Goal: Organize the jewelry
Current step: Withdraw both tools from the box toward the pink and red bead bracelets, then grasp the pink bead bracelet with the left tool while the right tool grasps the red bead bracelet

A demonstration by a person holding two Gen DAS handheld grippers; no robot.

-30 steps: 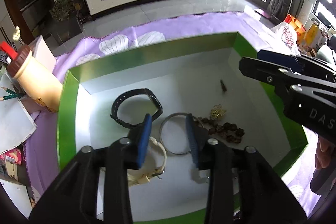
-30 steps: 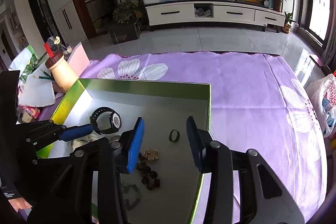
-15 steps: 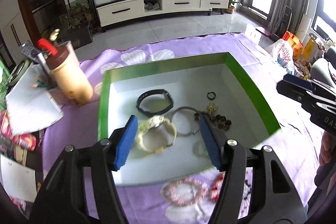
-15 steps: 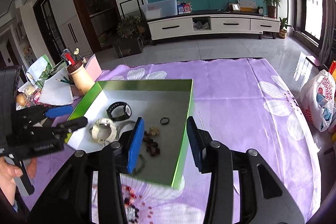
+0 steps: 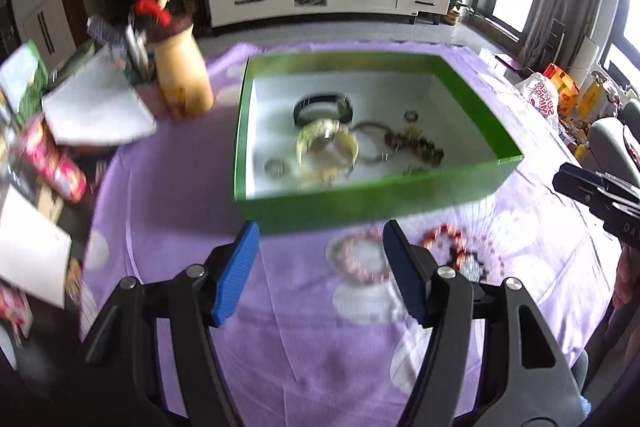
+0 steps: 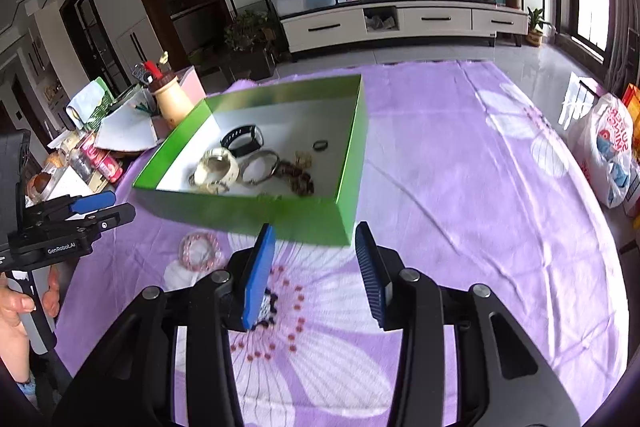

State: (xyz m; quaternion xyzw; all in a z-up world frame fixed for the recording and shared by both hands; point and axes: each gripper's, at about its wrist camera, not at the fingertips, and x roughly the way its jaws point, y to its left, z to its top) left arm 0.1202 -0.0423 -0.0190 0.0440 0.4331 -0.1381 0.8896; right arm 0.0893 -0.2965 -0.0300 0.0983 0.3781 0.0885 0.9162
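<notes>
Both the left tongs (image 5: 320,267) and the right tongs (image 6: 316,275) are held agape and empty above the purple tabletop (image 6: 460,187). Watches and bangles are seen inside the green box (image 6: 352,163), while a pink bead bracelet (image 6: 200,251) is left on the cloth just in front of it.

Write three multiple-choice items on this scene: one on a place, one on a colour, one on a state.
1. Where is the pink bead bracelet?
A. in the box
B. on the cloth before the box
C. in a gripper

2. What colour is the box outside?
A. green
B. red
C. white

3. How is the right gripper?
A. shut on a ring
B. open, empty
C. out of view

Key: 1 B, it lies on the purple cloth outside the near wall. 2 A, the walls are green. 3 B, its pads stand apart with nothing between.
</notes>
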